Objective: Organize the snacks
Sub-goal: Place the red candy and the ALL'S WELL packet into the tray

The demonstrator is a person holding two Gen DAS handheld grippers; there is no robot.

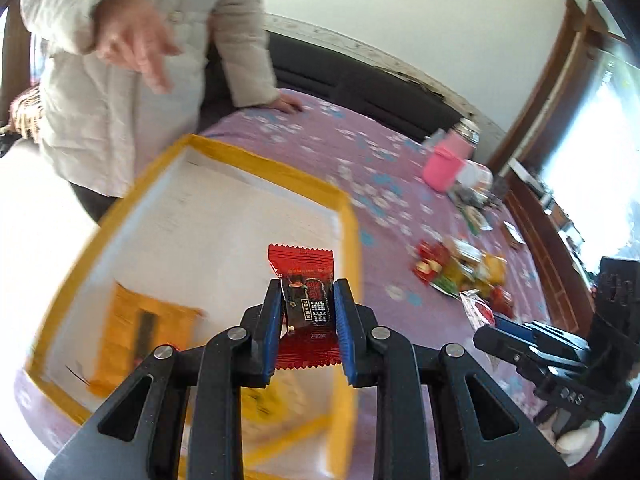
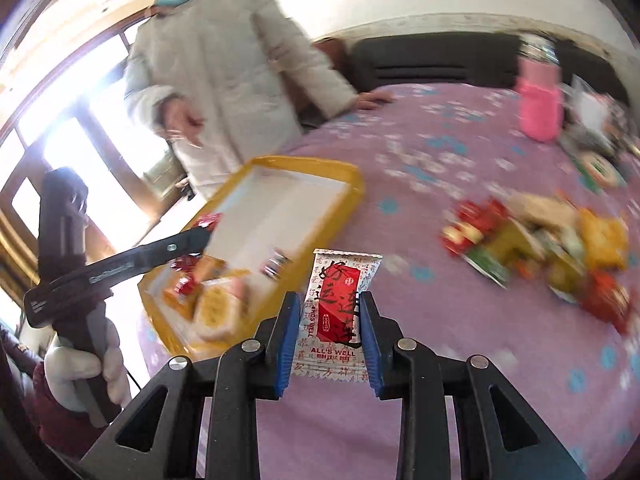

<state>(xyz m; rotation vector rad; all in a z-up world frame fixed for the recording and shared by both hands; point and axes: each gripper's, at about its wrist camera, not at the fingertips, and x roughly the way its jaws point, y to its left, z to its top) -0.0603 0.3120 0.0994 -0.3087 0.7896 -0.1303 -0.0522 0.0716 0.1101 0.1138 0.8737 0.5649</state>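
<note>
— Left gripper (image 1: 306,312) first: what is it doing?

— Its blue pads pinch a red and black snack packet (image 1: 304,304) by the long sides, held in the air over the yellow-rimmed tray (image 1: 348,248), near the tray's right rim. It looks ready for dropping in.

— And the right gripper (image 2: 330,330)?

— Clamped on a white packet with a red label (image 2: 340,312), over the purple flowered tablecloth (image 2: 460,320), just beside the tray's near corner and not yet over it.

— How far along is the sorting?

— I judge it early to midway. A few orange and red packets (image 2: 212,300) already lie at the tray's near end; most of its white floor is bare. A loose pile of snacks (image 2: 540,256) waits on the cloth towards the right edge of the table, well apart from the tray.

— What do the two held packets look like?

— Both are flat, sealed pillow packs with crimped, serrated ends. The red one bears a code patch; the white one reads "ALL'S WELL". Neither looks crushed.

— Anyone else there?

— A bystander in a pale jacket (image 2: 224,64) stands at the table's far edge, one hand on the cloth.
</note>
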